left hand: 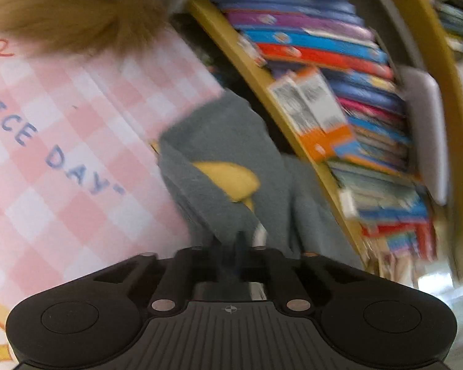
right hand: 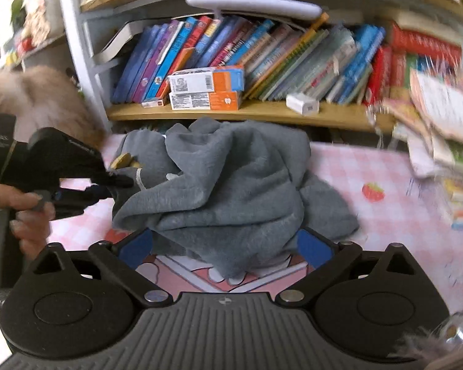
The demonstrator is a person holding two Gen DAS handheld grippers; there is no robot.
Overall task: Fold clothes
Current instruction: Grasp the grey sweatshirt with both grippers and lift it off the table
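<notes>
Right wrist view: left gripper (right hand: 120, 182) pinches the crumpled grey garment (right hand: 231, 185), right gripper (right hand: 225, 246) gapes; 1 thin fold could slip.

Grey garment (right hand: 231, 185): soft, matt fleece-like cloth with a slightly napped surface, a yellow cloth patch (left hand: 228, 182) on it. Pink checked table cover (right hand: 385, 185): smooth, printed, faint sheen. Right gripper (right hand: 225, 246) and left gripper (right hand: 120, 182): matt black plastic, ribbed housing, bare metal pivot pins; shelf (right hand: 262, 111) wood-look; books (right hand: 293, 55) with glossy covers.
</notes>
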